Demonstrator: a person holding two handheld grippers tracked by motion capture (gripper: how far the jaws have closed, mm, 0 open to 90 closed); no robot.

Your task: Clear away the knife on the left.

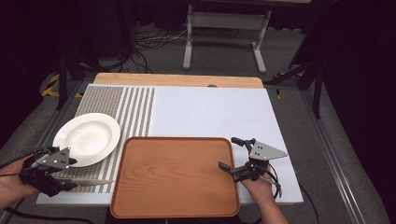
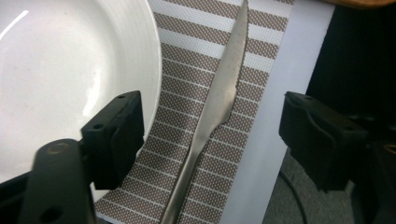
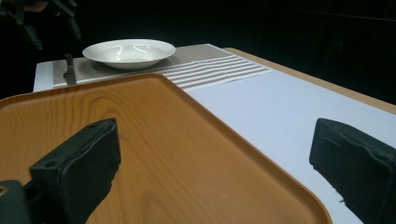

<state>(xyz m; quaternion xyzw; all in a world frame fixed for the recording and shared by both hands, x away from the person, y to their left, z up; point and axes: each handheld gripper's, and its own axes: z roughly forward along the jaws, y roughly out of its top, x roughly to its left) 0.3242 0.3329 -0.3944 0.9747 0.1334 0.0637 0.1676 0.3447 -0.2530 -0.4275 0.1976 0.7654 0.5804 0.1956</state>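
From above, wooden tray (image 1: pixel 175 176) at bench (image 1: pixel 210 112) front, plate (image 1: pixel 87 139) left of it, knife (image 1: pixel 88 182) between them by left claw (image 1: pixel 70 179); along left claw, released, knife (image 2: pixel 212 109) lying free between jaws; along right claw (image 3: pixel 210 172), released over tray (image 3: pixel 154 154).

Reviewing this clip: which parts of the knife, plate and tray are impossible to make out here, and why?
- Knife: handle end cut off by the bottom edge of the left gripper view; in the high view the left gripper covers it.
- Plate: left part cut off by the frame edge, near rim hidden behind a jaw in the left gripper view.
- Tray: near corners cut off by the right gripper view's edges; its near rim is blurred in the high view.
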